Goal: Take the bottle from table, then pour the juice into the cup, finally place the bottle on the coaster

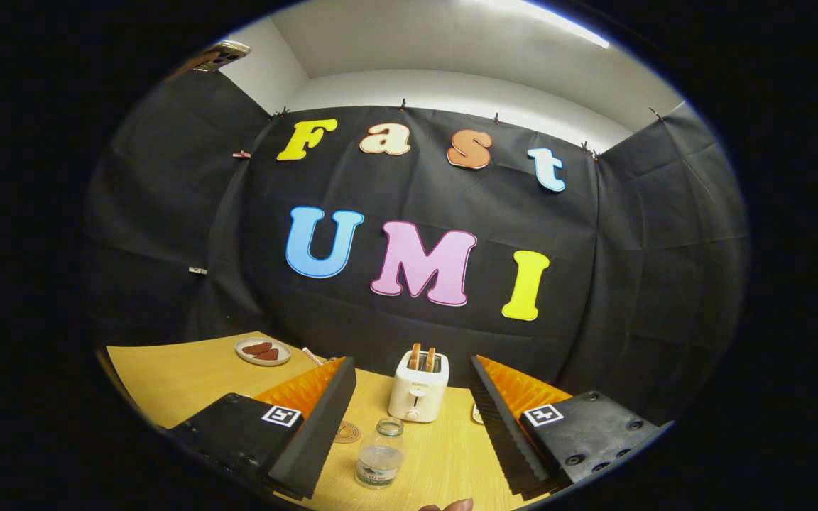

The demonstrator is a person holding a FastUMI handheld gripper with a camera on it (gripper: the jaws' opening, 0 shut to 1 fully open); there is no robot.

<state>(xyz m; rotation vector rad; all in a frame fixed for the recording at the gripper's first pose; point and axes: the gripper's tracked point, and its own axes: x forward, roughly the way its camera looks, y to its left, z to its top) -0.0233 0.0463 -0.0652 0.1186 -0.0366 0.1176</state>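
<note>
Wooden table under a black cloth wall. White toaster standing near the table's far edge, two slices of toast upright in its slots. Off to its left, small plate bearing two brown pieces, well apart from the toaster.

Few readable marks: two coded squares, two bits of print too small to make out.

On the toaster, a small line of brand lettering sits on the front face above the lever, too small to read. Nearer than the toaster and slightly to its left, the bottle carries a label near its base, and its print is blurred. On either side of the toaster, the gripper holds its fingers wide apart, touching nothing. Each finger's base block bears a square black-and-white coded marker with no letters or numbers, the left marker and the right marker.
</note>
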